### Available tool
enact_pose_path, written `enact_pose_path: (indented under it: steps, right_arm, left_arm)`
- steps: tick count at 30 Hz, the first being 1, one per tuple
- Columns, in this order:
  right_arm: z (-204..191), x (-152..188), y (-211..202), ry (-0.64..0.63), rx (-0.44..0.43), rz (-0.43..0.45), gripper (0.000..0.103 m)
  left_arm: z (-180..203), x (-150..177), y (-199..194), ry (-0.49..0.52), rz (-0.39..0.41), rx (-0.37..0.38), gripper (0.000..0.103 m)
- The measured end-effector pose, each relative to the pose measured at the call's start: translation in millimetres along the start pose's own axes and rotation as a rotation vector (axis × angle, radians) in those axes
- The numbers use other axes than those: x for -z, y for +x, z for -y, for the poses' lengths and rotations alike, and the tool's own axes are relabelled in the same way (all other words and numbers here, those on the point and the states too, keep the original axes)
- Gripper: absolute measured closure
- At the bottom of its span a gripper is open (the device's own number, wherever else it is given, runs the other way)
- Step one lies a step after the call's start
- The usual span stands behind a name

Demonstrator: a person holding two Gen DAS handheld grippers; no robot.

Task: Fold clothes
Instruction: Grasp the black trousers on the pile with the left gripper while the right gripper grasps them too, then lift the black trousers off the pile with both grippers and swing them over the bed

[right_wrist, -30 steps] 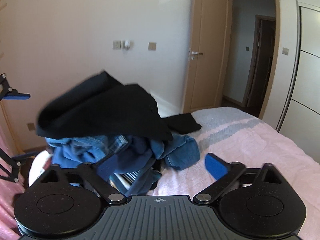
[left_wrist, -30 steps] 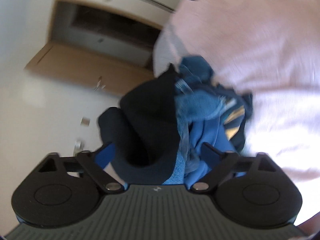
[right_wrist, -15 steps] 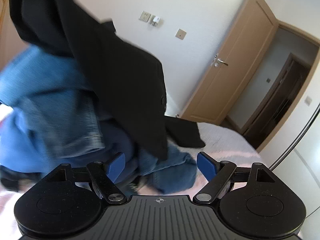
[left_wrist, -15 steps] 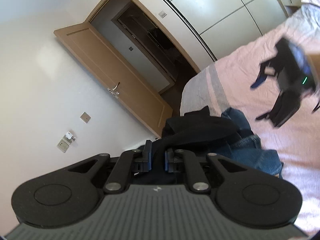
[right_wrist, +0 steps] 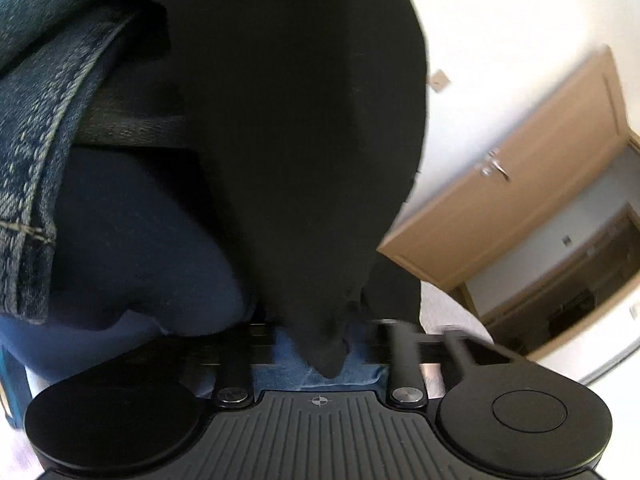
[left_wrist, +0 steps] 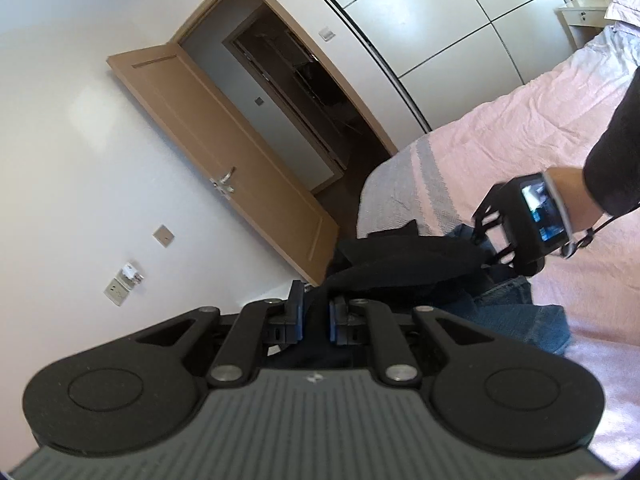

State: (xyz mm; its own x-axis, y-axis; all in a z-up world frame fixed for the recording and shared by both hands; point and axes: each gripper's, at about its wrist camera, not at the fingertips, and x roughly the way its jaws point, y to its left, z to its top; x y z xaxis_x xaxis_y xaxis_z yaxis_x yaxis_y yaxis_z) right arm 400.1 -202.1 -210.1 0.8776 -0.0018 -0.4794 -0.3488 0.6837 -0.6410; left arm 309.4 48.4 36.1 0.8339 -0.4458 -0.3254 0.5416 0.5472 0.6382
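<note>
The left hand-held gripper (left_wrist: 315, 316) was clamped on a fold of the black garment (left_wrist: 404, 268), its blue-padded fingers (left_wrist: 297, 312) drawn close together with the dark cloth pinched between them. From that pinch the black garment stretched away toward the far right, lying over a heap of blue denim clothes (left_wrist: 516, 312) on the pink bed (left_wrist: 520, 120). At the far end of the cloth the right hand-held gripper (left_wrist: 494, 240) met the garment's edge, held by a person's hand (left_wrist: 572, 200) in a dark sleeve (left_wrist: 616, 152).

In the right wrist view, the black garment (right_wrist: 304, 120) hung directly in front of the lens and filled most of the frame, its lowest tip dropping between the fingers of the right hand-held gripper (right_wrist: 324, 344). Those fingers were drawn in toward each other around the cloth, with blue fabric also showing in the gap; motion blur on the right finger made it impossible to tell whether they had fully closed on it. A denim seam (right_wrist: 36, 152) lay at the left, touching the black cloth. Beyond the bed stood an open wooden door (left_wrist: 224, 168) and white wardrobe panels (left_wrist: 440, 28).
</note>
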Motion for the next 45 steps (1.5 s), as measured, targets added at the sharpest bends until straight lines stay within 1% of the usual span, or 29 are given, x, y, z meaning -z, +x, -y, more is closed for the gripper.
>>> enact_pose_path:
  steps: [4, 8, 12, 14, 16, 18, 19, 21, 23, 26, 28, 29, 30, 32, 33, 34, 35, 36, 38, 40, 42, 43, 44, 45]
  right_arm:
    - [23, 7, -10, -0.013, 0.068, -0.001, 0.099]
    - [81, 17, -48, 0.074, 0.194, 0.003, 0.101]
    - [144, 32, -111, 0.177, 0.352, 0.015, 0.101]
    - [165, 44, -148, 0.201, 0.415, 0.009, 0.101]
    - [182, 60, -188, 0.225, 0.465, -0.007, 0.101]
    - [191, 81, -231, 0.242, 0.507, -0.032, 0.101]
    - [192, 93, -254, 0.250, 0.531, -0.047, 0.101]
    - [191, 118, -300, 0.278, 0.569, -0.084, 0.101]
    - [185, 148, -350, 0.305, 0.608, -0.129, 0.101]
    - [160, 190, -415, 0.307, 0.622, -0.197, 0.101]
    - [134, 223, -456, 0.333, 0.621, -0.243, 0.101]
    - [123, 227, -485, 0.352, 0.622, -0.267, 0.101]
    - [113, 226, -515, 0.372, 0.623, -0.292, 0.101]
    - [92, 225, -575, 0.413, 0.626, -0.340, 0.101]
    - [82, 225, -606, 0.434, 0.627, -0.365, 0.101]
    - [73, 231, -623, 0.467, 0.627, -0.397, 0.101]
    - [65, 240, -637, 0.505, 0.627, -0.430, 0.101]
    - [56, 242, -650, 0.531, 0.626, -0.462, 0.101]
    - [43, 242, -678, 0.560, 0.630, -0.520, 0.101]
    - [32, 236, -695, 0.588, 0.645, -0.568, 0.101]
    - [22, 226, -710, 0.623, 0.663, -0.607, 0.101]
    - [22, 215, -715, 0.634, 0.671, -0.624, 0.101]
    - [23, 202, -719, 0.643, 0.680, -0.640, 0.101]
    - [19, 197, -727, 0.651, 0.686, -0.652, 0.101]
  left_arm:
    - [-11, -10, -2, -0.005, 0.036, -0.016, 0.093]
    - [-20, -31, -1, 0.003, 0.112, -0.024, 0.093]
    - [-21, -61, -3, 0.014, 0.207, -0.019, 0.093]
    - [-16, -78, -7, 0.020, 0.251, -0.006, 0.093]
    - [-5, -96, -15, 0.026, 0.298, 0.012, 0.096]
    - [8, -113, -26, 0.030, 0.347, 0.031, 0.098]
    - [15, -121, -32, 0.028, 0.371, 0.038, 0.102]
    - [28, -136, -50, 0.025, 0.432, 0.020, 0.103]
    - [39, -151, -69, 0.003, 0.482, 0.022, 0.103]
    - [63, -167, -96, -0.015, 0.510, 0.063, 0.103]
    - [94, -167, -110, 0.007, 0.499, 0.119, 0.103]
    - [113, -163, -115, 0.021, 0.481, 0.159, 0.102]
    - [133, -157, -118, 0.036, 0.463, 0.203, 0.098]
    - [180, -137, -124, 0.099, 0.419, 0.304, 0.093]
    - [203, -126, -127, 0.126, 0.397, 0.353, 0.083]
    - [227, -113, -130, 0.145, 0.376, 0.399, 0.063]
    - [249, -100, -133, 0.164, 0.357, 0.451, 0.055]
    - [271, -87, -135, 0.183, 0.340, 0.508, 0.051]
    - [315, -62, -137, 0.259, 0.323, 0.598, 0.049]
    - [355, -43, -136, 0.313, 0.326, 0.659, 0.047]
    - [393, -34, -132, 0.325, 0.315, 0.726, 0.046]
    - [412, -30, -133, 0.331, 0.317, 0.757, 0.045]
    - [430, -24, -134, 0.337, 0.328, 0.781, 0.043]
    - [446, -17, -136, 0.351, 0.348, 0.795, 0.038]
